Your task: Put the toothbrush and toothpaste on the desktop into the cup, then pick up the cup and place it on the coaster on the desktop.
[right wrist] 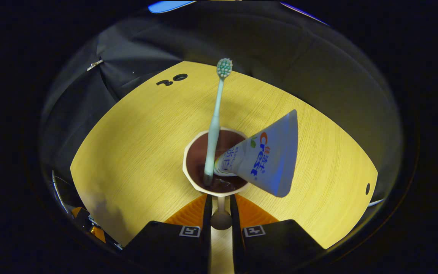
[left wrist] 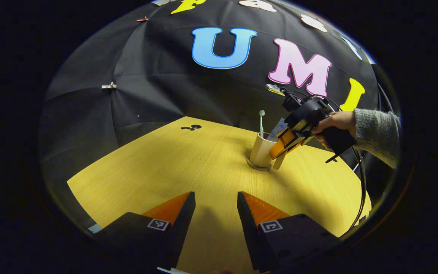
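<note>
A beige cup [left wrist: 260, 150] stands on a round coaster [left wrist: 257, 166] at the far middle of the wooden table. In the cup a pale toothbrush [left wrist: 261, 121] stands head up, and a white toothpaste tube [left wrist: 278, 127] leans to the right. In the right gripper view I look down into the cup [right wrist: 189, 175], with the toothbrush [right wrist: 215, 125] and the toothpaste [right wrist: 268, 160] inside. My right gripper [right wrist: 221, 203] is shut on the cup's handle [right wrist: 221, 219]. From the left gripper view, the right gripper [left wrist: 280, 152] reaches the cup from the right. My left gripper [left wrist: 215, 201] hovers open over the near table with nothing between its fingers.
A hand [left wrist: 335, 121] in a grey sleeve [left wrist: 376, 135] holds the right gripper, and a black cable [left wrist: 361, 182] hangs from it. Small dark holes [left wrist: 192, 127] mark the table's far edge. The wooden tabletop [left wrist: 165, 163] spreads wide to the left of the cup.
</note>
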The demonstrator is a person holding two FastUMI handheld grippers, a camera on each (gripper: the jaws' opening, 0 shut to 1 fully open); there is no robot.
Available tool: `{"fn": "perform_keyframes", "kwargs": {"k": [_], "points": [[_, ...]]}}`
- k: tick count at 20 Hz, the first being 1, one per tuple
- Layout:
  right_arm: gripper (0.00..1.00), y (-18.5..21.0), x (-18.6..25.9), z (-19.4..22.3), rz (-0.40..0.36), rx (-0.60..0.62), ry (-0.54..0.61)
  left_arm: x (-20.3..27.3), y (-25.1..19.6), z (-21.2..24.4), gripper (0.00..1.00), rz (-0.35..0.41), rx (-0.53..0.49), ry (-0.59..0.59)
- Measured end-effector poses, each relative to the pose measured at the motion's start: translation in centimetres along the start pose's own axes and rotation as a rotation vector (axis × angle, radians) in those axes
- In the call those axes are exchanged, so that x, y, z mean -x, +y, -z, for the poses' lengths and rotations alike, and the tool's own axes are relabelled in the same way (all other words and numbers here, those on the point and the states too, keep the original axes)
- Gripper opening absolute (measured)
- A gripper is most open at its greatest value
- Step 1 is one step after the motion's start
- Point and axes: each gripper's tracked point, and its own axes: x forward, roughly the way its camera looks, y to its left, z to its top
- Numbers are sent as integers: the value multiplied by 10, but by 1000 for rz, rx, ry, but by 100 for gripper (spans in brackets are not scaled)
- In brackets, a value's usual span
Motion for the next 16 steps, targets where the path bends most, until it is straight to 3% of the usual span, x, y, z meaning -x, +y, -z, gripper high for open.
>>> {"fn": "perform_keyframes", "kwargs": {"k": [6,10,11,12,13,14,16], "points": [[36,1,9,-5,-31,-73,-48,1,-4,-4,72,3,-19,4],[51,-7,28,-4,-35,-97,-118,1,-9,-14,72,10,-34,4],[60,-10,34,-6,-34,-111,-156,0,-12,-19,72,15,-38,3],[60,-12,43,-8,-38,-130,-201,-2,-15,-23,72,21,-42,2],[67,-15,51,-8,-34,-146,-238,-1,-18,-30,73,27,-46,-1],[60,-19,63,-11,-30,-159,-282,-2,-22,-37,73,34,-51,-5],[62,-24,93,-14,-30,-187,-375,0,-31,-55,77,46,-62,-31]]}}
